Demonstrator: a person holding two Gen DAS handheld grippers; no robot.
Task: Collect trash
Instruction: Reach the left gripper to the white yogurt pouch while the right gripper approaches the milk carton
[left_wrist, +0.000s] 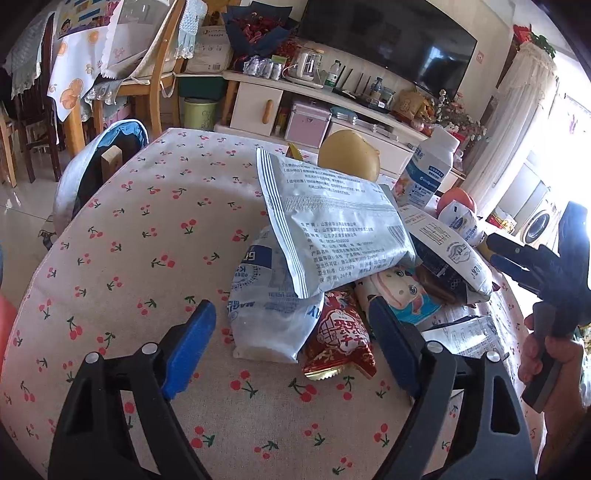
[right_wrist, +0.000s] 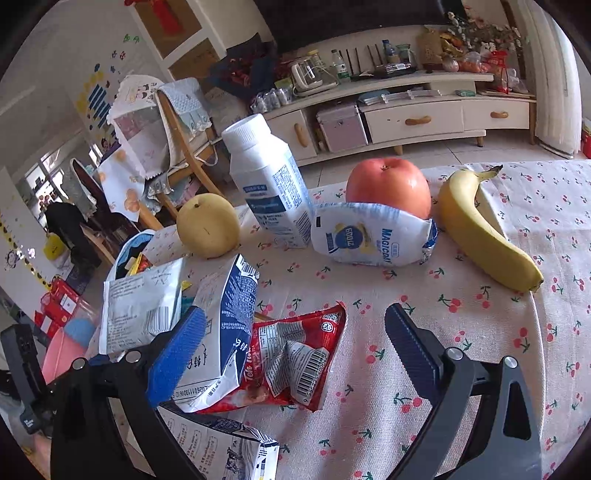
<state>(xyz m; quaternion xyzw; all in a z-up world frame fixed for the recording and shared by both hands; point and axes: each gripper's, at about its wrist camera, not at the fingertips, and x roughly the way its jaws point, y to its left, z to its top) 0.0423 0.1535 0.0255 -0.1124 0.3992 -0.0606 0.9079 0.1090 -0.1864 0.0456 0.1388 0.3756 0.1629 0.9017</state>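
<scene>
Pouch (right_wrist: 369, 236): "MAGICDAY" (also "200g")

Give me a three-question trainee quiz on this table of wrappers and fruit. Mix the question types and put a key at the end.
1. True or false: the apple stands directly behind the white Magicday pouch.
2. Which fruit lies nearest the table's right edge in the right wrist view? A) pear B) banana C) apple
3. Fill in: the right gripper hangs open over the ___ wrapper.

Key: 1 true; 2 B; 3 red
</scene>
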